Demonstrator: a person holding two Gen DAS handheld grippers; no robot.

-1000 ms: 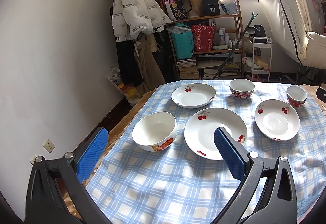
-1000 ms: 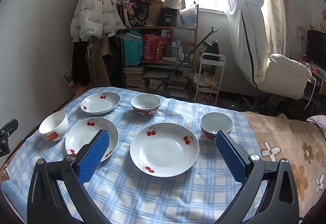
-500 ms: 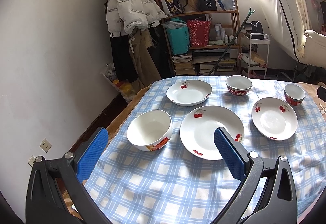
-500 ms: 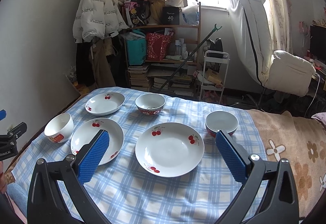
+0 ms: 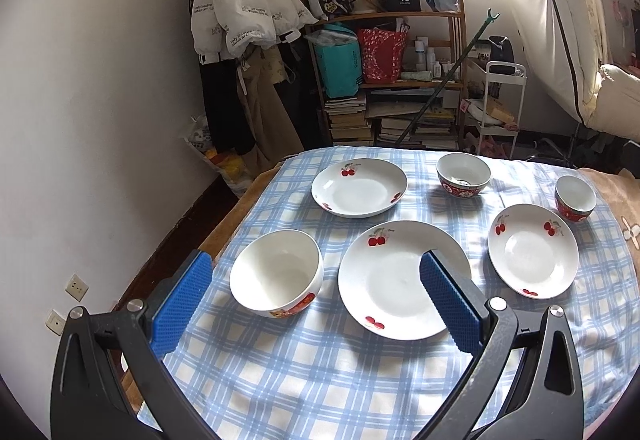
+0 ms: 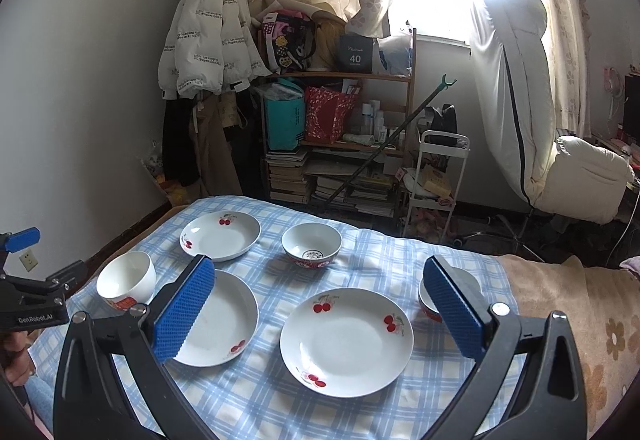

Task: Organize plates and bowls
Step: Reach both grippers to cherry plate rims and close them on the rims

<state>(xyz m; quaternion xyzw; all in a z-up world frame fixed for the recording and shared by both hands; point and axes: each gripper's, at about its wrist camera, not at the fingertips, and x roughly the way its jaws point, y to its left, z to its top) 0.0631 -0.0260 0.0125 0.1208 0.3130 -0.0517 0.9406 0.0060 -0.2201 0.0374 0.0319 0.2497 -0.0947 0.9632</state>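
Both claws are held wide open and empty: the left gripper above the white bowl and large cherry plate, the right gripper above the nearer cherry plate. Nothing is seen stacked yet; three plates and three bowls are spread singly on the checked tablecloth, so the whole sorting appears left to do. Every dish looks empty, including the far cherry plate and the red-patterned bowls.
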